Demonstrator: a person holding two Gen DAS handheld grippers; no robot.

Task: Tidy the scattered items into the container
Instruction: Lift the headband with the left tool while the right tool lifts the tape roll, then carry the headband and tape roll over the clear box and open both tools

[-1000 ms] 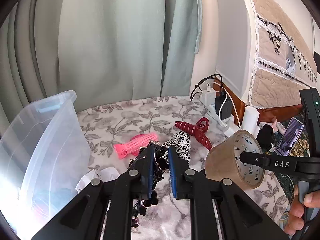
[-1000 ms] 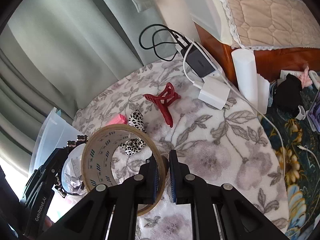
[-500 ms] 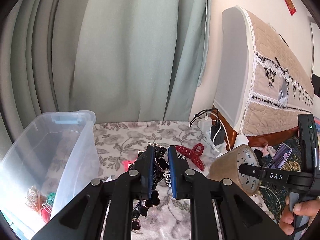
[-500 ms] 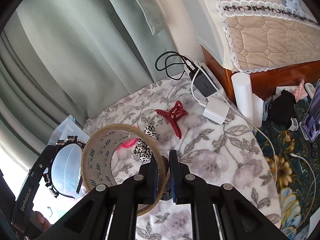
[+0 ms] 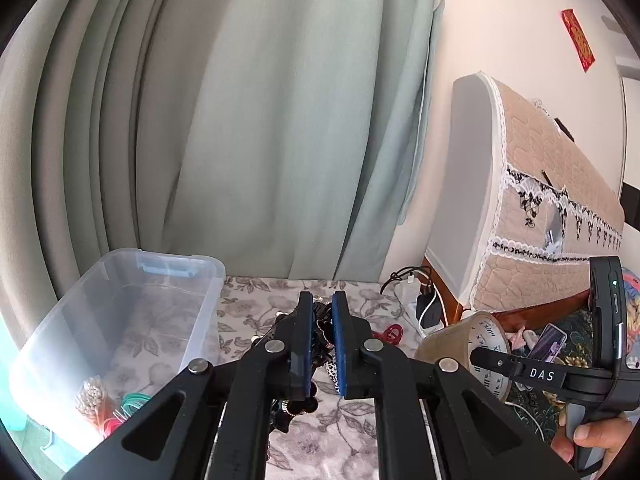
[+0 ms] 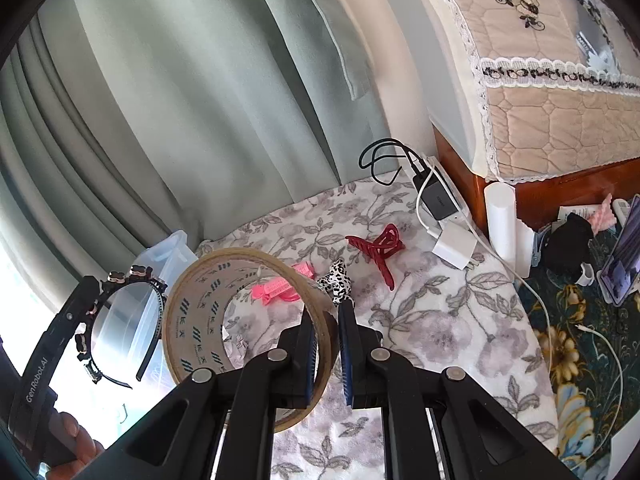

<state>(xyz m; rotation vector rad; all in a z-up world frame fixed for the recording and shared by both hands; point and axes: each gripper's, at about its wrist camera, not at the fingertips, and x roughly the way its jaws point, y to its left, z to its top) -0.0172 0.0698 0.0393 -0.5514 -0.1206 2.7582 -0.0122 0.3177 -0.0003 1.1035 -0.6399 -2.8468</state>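
My left gripper (image 5: 322,336) is shut on a black headband (image 6: 120,312) with flower studs, held in the air right of the clear plastic container (image 5: 120,320). My right gripper (image 6: 329,344) is shut on the wall of a brown tape roll (image 6: 224,320), also lifted; the roll shows in the left wrist view (image 5: 468,344). On the floral cloth (image 6: 420,320) lie a red claw clip (image 6: 376,248), a pink hair clip (image 6: 276,290) and a black-and-white spotted scrunchie (image 6: 338,280).
The container holds a few small items (image 5: 104,404) at its near end. A power strip with chargers and cables (image 6: 436,200) lies at the cloth's far right. A white cylinder (image 6: 500,220), a phone (image 6: 624,256) and a bed with quilted cover (image 6: 560,100) stand to the right. Curtains hang behind.
Both grippers have risen away from the cloth with the headband and tape roll. The left view has swung up, and the container now shows more fully at the left.
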